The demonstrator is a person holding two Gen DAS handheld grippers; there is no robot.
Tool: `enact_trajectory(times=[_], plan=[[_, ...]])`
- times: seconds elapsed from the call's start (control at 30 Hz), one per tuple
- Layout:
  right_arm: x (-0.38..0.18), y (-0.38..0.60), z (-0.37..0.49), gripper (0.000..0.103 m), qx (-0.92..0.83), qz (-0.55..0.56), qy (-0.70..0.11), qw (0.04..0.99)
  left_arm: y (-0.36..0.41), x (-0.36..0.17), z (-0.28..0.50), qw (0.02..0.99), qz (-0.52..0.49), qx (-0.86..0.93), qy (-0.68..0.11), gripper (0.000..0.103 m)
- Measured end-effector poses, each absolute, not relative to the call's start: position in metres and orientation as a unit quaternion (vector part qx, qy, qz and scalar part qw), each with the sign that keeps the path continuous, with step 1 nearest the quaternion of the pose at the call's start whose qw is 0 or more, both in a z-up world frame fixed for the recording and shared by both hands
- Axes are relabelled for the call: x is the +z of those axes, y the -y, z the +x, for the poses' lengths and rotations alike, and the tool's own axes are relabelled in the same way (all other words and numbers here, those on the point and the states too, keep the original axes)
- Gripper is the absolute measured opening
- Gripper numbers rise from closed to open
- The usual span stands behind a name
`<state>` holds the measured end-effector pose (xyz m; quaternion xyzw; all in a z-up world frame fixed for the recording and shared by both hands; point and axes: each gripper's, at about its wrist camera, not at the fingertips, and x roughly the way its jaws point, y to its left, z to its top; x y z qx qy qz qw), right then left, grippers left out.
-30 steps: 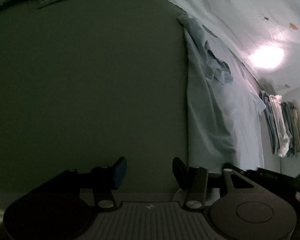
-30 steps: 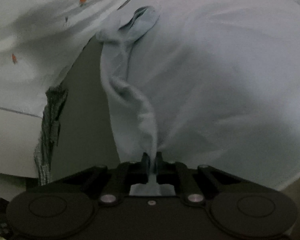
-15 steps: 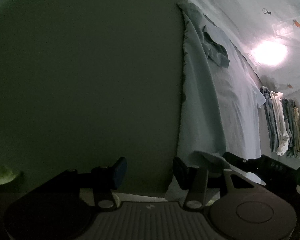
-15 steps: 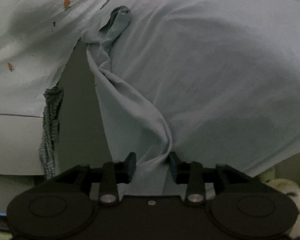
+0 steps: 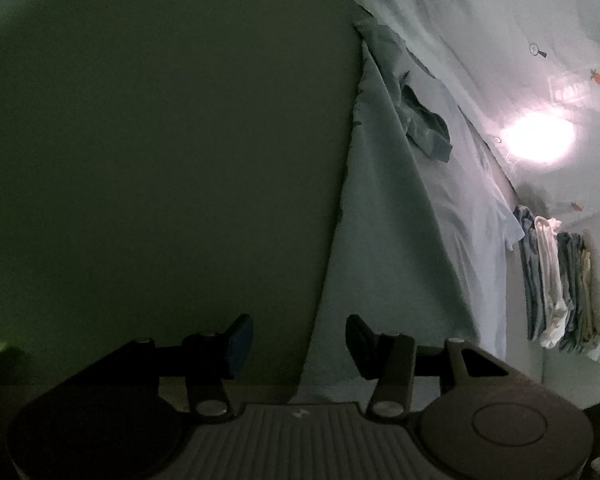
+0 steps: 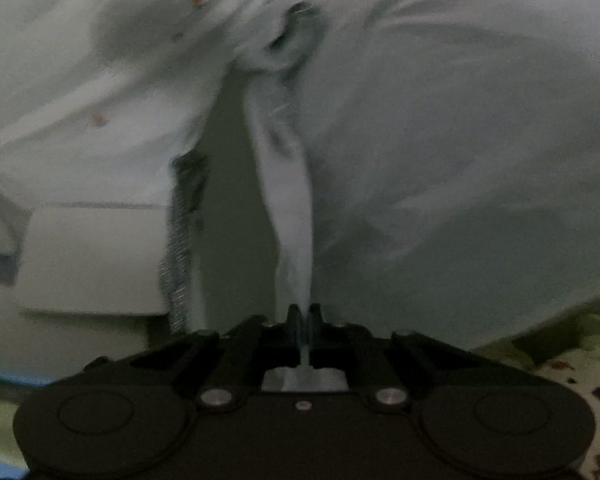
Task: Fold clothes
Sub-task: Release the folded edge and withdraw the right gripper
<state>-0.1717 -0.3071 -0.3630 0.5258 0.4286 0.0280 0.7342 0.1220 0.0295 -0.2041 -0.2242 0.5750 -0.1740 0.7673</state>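
A light blue shirt (image 5: 412,240) lies spread on a dark green surface (image 5: 160,160), its collar (image 5: 424,120) bunched toward the far end. My left gripper (image 5: 299,334) hovers open at the shirt's near left edge. That edge runs down between the fingers without being pinched. In the right wrist view the same shirt (image 6: 440,140) fills the right half. My right gripper (image 6: 304,312) is shut on a raised ridge of its fabric (image 6: 292,200), which stretches taut up toward the collar (image 6: 296,32).
Several folded clothes (image 5: 560,288) are stacked at the far right. A pale sheet with carrot prints (image 5: 500,20) borders the back, with a bright glare (image 5: 538,138) on it. A grey striped garment (image 6: 184,240) and a white slab (image 6: 92,260) lie left of the shirt.
My right gripper opened around the shirt's fold, then shut on it again and drew it taut. The left gripper slid toward the shirt, whose edge now lies between its fingers.
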Motion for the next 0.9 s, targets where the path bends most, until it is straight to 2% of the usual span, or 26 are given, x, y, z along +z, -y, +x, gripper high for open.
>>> enact_trajectory(times=[0.17,0.23,0.4,0.43,0.47,0.5,0.53,0.8,0.9], plan=[[-0.382,0.316,-0.181,0.009,-0.019,0.528,-0.445,0.723,0.001,-0.204,0.111,0.763,-0.193,-0.217,-0.577,0.051],[-0.388,0.316,-0.182,0.017,-0.015,0.537,-0.448,0.715,0.011,-0.206,0.105,0.758,-0.185,-0.233,-0.581,0.049],[-0.399,0.321,-0.179,0.033,0.008,0.56,-0.449,0.697,0.018,-0.217,0.095,0.741,-0.189,-0.238,-0.599,0.027],[-0.4,0.321,-0.18,0.033,0.014,0.561,-0.45,0.695,0.017,-0.22,0.094,0.738,-0.198,-0.236,-0.601,0.022],[-0.401,0.322,-0.181,0.033,0.021,0.563,-0.45,0.693,0.014,-0.223,0.093,0.734,-0.208,-0.234,-0.603,0.016],[-0.401,0.321,-0.181,0.023,0.03,0.56,-0.449,0.696,0.011,-0.227,0.092,0.73,-0.217,-0.232,-0.605,0.013],[-0.4,0.32,-0.181,0.002,0.041,0.557,-0.447,0.699,0.009,-0.229,0.09,0.726,-0.222,-0.229,-0.609,0.008],[-0.394,0.334,-0.195,0.0,0.026,0.51,-0.464,0.724,0.007,-0.24,0.069,0.711,-0.217,-0.207,-0.636,0.005],[-0.397,0.343,-0.202,0.0,0.002,0.491,-0.476,0.73,0.013,-0.252,0.059,0.702,-0.18,-0.182,-0.665,0.005]])
